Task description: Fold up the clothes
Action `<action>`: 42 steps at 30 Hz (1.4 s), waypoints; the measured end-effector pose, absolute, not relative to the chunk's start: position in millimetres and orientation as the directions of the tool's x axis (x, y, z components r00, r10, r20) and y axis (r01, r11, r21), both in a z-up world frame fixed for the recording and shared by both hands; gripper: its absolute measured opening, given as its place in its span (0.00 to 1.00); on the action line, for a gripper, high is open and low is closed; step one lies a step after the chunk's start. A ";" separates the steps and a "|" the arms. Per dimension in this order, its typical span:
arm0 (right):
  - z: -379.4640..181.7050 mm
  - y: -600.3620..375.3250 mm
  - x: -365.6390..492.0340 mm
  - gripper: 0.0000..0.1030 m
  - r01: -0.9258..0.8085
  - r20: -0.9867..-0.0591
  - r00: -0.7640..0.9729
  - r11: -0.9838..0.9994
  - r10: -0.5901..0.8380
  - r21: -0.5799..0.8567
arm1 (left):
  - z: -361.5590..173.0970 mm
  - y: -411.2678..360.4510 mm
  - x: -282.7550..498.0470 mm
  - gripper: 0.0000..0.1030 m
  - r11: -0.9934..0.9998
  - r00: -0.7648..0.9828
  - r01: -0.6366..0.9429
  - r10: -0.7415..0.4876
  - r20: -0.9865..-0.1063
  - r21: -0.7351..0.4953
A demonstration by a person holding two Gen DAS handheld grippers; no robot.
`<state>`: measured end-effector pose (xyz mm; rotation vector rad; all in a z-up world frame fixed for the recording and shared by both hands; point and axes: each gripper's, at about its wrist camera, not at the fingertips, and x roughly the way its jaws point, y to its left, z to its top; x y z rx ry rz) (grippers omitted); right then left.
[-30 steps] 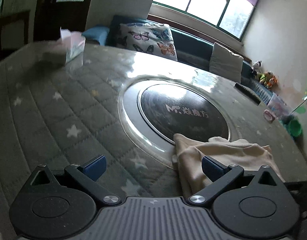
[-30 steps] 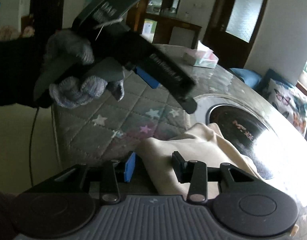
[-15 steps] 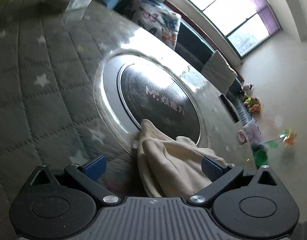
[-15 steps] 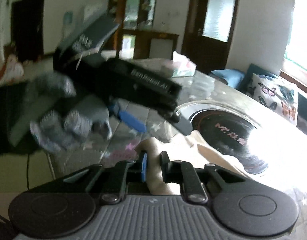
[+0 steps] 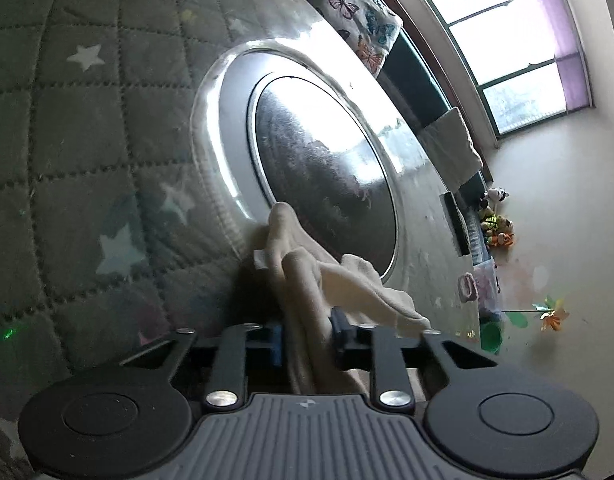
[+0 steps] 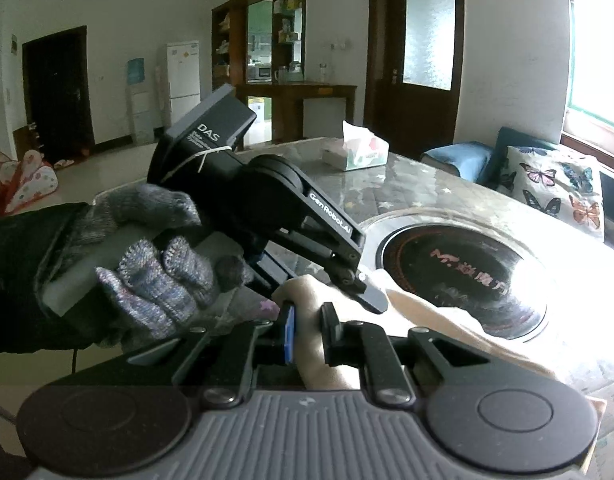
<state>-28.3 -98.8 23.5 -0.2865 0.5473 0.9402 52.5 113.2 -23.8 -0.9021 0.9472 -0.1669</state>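
A cream garment [image 5: 307, 280] lies bunched at the near rim of the round black hotplate [image 5: 323, 168] set in the table. My left gripper [image 5: 307, 336] is shut on a fold of the cream garment, which runs up between its fingers. My right gripper [image 6: 309, 330] is shut on the garment's [image 6: 427, 320] near edge. The left gripper body [image 6: 267, 208], held in a gloved hand [image 6: 155, 276], sits just ahead of the right one, its tip touching the cloth.
The table wears a grey quilted star cover [image 5: 67, 120] under glass. A tissue box [image 6: 357, 154] stands at the far side. A butterfly cushion [image 6: 555, 188] and sofa lie beyond. Small items and a green cup [image 5: 491, 336] stand near the table edge.
My left gripper tilted down, moved onto the garment and closed on a fold. My right gripper closed on the garment's edge. Both grippers came close together.
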 end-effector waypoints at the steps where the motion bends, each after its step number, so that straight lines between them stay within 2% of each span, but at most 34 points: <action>1: 22.5 -100.8 -28.5 0.13 -0.825 -0.564 0.459 0.564 0.686 0.015 | -23.5 112.8 51.6 0.19 0.641 0.604 -0.242 -0.488 -0.630 -0.728; 7: 23.2 -138.3 -21.5 0.13 -0.763 -0.556 0.498 0.640 0.666 0.083 | -22.6 113.7 50.0 0.18 0.653 0.605 -0.233 -0.482 -0.633 -0.720; 18: -9.8 -225.2 37.2 0.13 -0.468 -0.630 0.655 0.878 0.417 0.095 | -21.8 105.5 51.6 0.18 0.673 0.608 -0.229 -0.465 -0.643 -0.703; 24: -11.8 -248.3 45.8 0.14 -0.408 -0.612 0.678 0.901 0.407 0.147 | -22.2 104.1 51.4 0.18 0.682 0.610 -0.226 -0.458 -0.647 -0.695; 30: -19.9 -265.8 63.3 0.23 -0.304 -0.619 0.711 0.939 0.334 0.157 | -21.3 102.1 50.5 0.18 0.698 0.614 -0.210 -0.450 -0.648 -0.684; 32: -24.4 -268.6 67.0 0.41 -0.278 -0.624 0.715 0.947 0.315 0.160 | -20.6 101.5 50.5 0.18 0.704 0.615 -0.207 -0.447 -0.650 -0.680; 39: -34.1 -274.3 71.7 0.38 -0.265 -0.614 0.704 0.934 0.358 0.240 | -19.9 100.4 50.8 0.18 0.716 0.617 -0.195 -0.442 -0.651 -0.671; 41: -34.6 -271.5 71.4 0.25 -0.277 -0.613 0.697 0.928 0.371 0.247 | -19.1 98.8 51.2 0.18 0.723 0.619 -0.191 -0.436 -0.653 -0.664; 42: -35.1 -269.4 71.3 0.23 -0.280 -0.614 0.696 0.928 0.373 0.246 | -18.7 97.8 51.5 0.18 0.727 0.619 -0.190 -0.433 -0.655 -0.660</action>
